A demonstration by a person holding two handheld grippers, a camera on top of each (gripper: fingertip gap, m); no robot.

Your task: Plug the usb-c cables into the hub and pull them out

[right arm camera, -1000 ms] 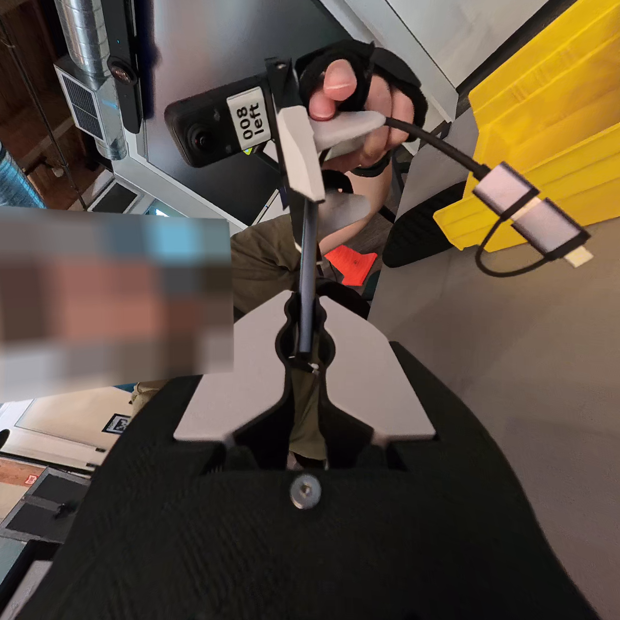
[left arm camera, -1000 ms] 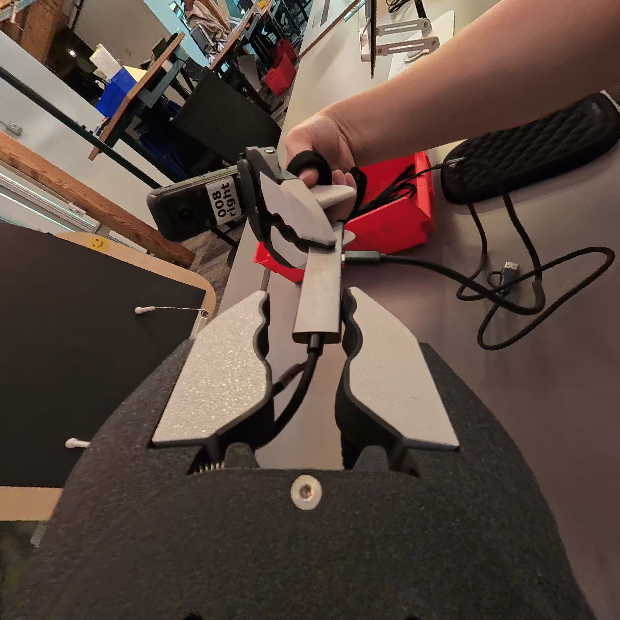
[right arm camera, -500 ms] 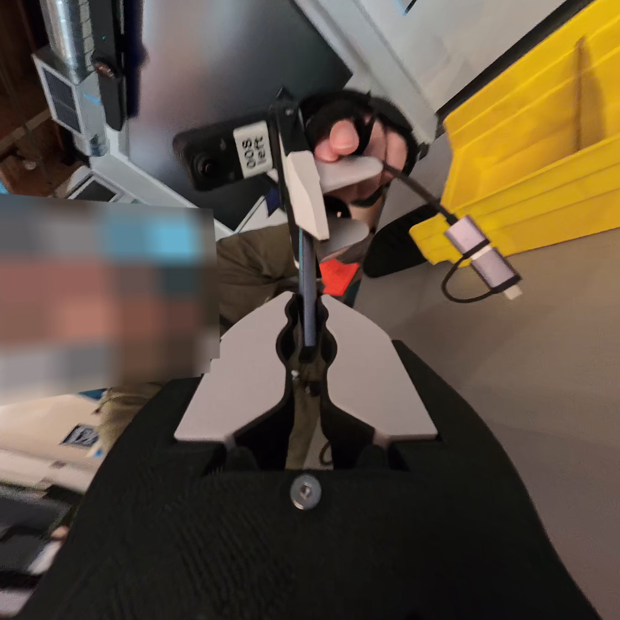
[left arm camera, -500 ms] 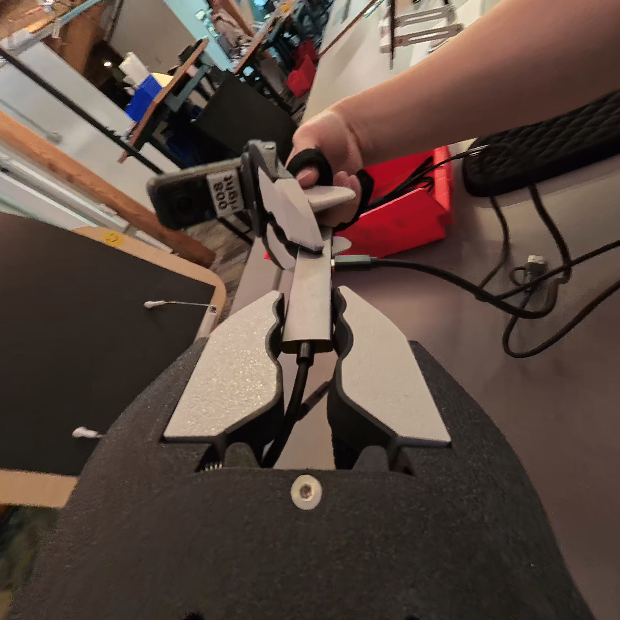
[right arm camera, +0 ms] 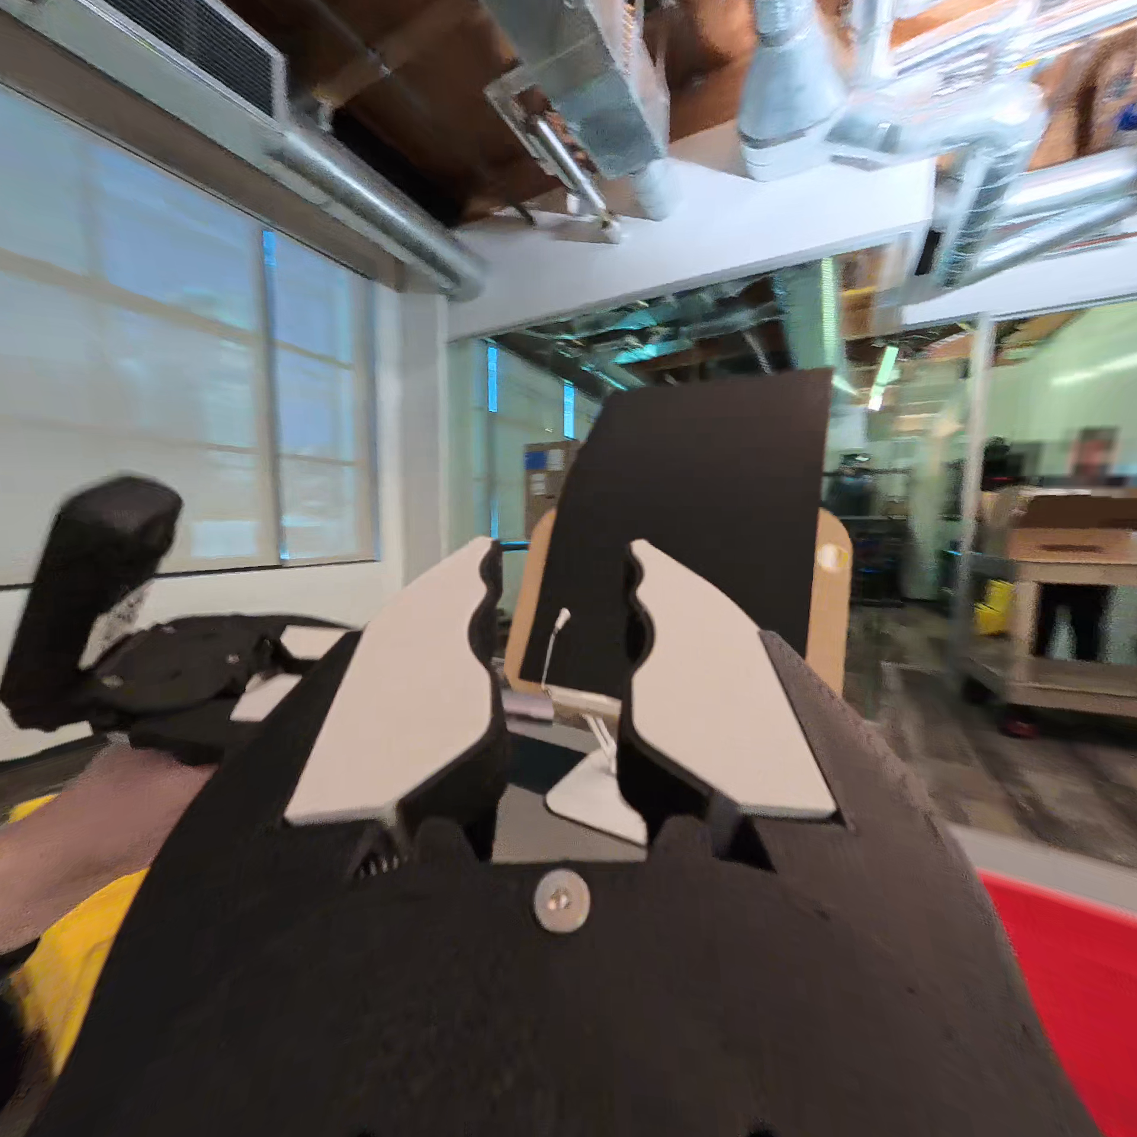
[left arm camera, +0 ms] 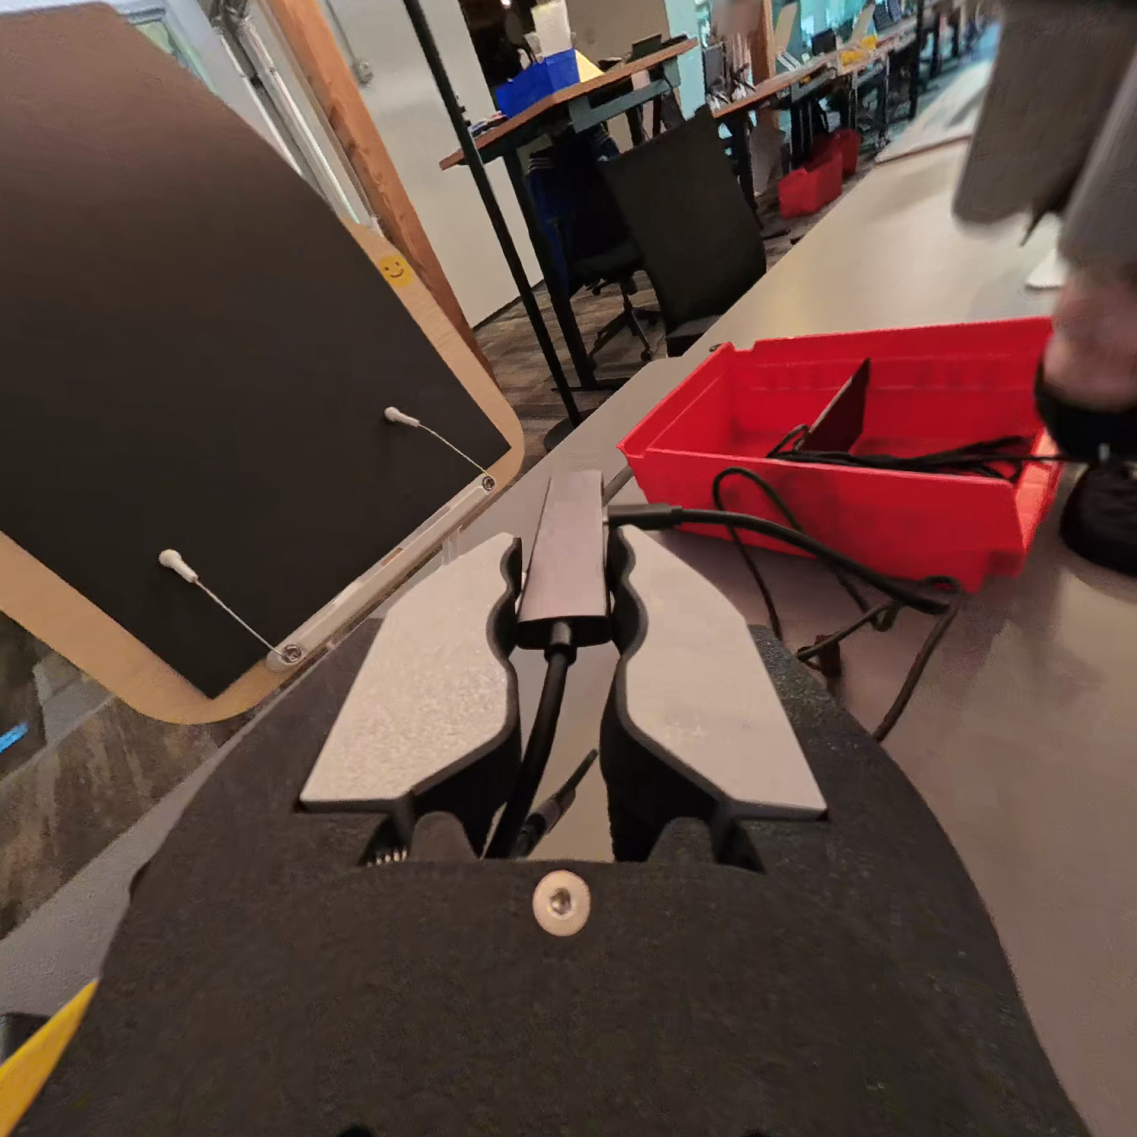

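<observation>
In the left wrist view my left gripper (left arm camera: 565, 538) is shut on the near end of a dark grey hub (left arm camera: 563, 566), both pads pressed on its sides. The hub sticks out forward, above the grey table (left arm camera: 1015, 707). Its own black lead (left arm camera: 547, 695) hangs back between my fingers. A black usb-c cable's plug (left arm camera: 646, 515) sits in the hub's right side. My right gripper (right arm camera: 560, 554) is open and empty in the right wrist view, tilted up towards the room. The hand holding it shows blurred at the right edge of the left wrist view (left arm camera: 1095, 369).
A red bin (left arm camera: 800, 510) with black cables stands behind the hub; it also shows in the right wrist view (right arm camera: 1077, 960). Loose black cables (left arm camera: 861, 603) lie on the table. A black board (left arm camera: 215, 400) leans at the left. A yellow bin (right arm camera: 61, 960) is low left. Spacing between my two grippers at the tips: around 15 cm.
My left gripper closed on the hub's near end. My right gripper, which held the hub's far end, opened, let go and swung away to the right and up.
</observation>
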